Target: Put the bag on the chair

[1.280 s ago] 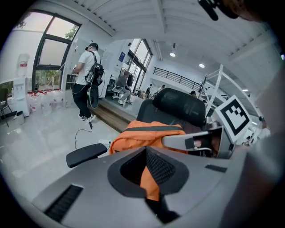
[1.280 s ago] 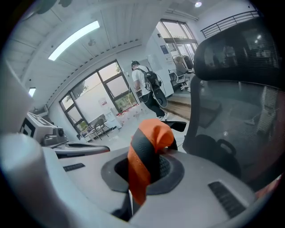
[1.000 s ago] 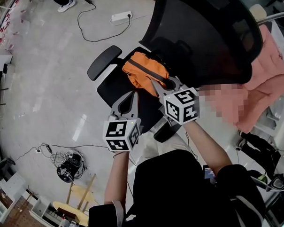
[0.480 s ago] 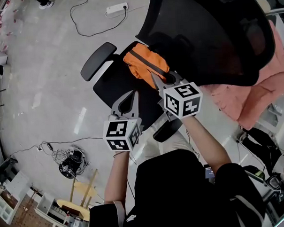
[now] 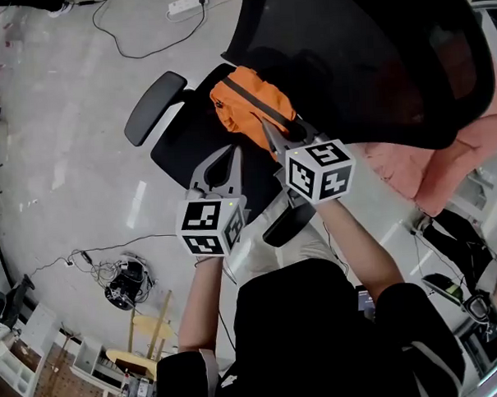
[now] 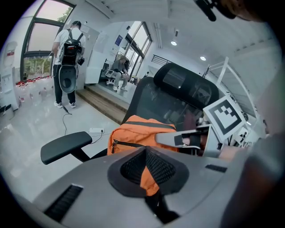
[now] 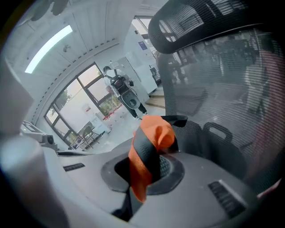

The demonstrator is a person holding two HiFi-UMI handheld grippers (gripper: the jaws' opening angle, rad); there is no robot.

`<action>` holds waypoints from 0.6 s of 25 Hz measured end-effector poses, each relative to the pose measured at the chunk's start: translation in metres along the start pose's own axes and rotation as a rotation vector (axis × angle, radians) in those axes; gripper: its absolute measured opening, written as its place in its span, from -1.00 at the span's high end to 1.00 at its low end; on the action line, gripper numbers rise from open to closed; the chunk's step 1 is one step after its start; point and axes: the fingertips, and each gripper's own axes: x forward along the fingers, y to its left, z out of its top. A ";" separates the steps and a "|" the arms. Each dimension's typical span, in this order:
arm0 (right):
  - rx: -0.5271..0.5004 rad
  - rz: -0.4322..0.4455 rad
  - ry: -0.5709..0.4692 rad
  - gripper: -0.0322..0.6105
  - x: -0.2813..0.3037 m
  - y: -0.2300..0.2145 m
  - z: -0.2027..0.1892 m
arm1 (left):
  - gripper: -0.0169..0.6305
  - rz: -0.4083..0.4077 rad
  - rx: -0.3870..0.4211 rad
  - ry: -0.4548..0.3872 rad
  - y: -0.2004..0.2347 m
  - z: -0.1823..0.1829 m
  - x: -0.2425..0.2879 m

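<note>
The orange bag (image 5: 251,111) with black straps is over the seat (image 5: 193,147) of the black office chair, close to its mesh backrest (image 5: 373,48). I cannot tell whether its bottom touches the seat. My right gripper (image 5: 270,133) is shut on the bag's orange-and-black strap (image 7: 147,151), which runs up out of the right gripper (image 7: 150,156). My left gripper (image 5: 232,153) sits at the bag's near edge. In the left gripper view the left gripper (image 6: 146,149) pinches a fold of orange fabric, with the bag (image 6: 133,133) just beyond.
The chair's left armrest (image 5: 154,107) juts out beside the seat. A power strip (image 5: 186,3) with its cable lies on the floor behind. Pink fabric (image 5: 464,155) is piled at the right. Cables and a round device (image 5: 125,289) lie at the lower left. A person (image 6: 69,62) stands far off.
Both grippers have sunk with the bag toward the chair seat. The bag now sits lower against the backrest. Both grips are unchanged.
</note>
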 end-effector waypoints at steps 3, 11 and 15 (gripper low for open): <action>0.004 -0.026 -0.008 0.87 -0.003 -0.014 0.003 | 0.92 -0.012 0.002 0.010 -0.006 -0.001 0.008; 0.012 -0.113 0.004 0.87 -0.005 -0.056 -0.002 | 0.92 -0.038 -0.004 0.057 -0.011 -0.015 0.027; 0.014 -0.142 0.011 0.87 0.000 -0.069 -0.007 | 0.92 -0.041 0.003 0.073 -0.004 -0.018 0.036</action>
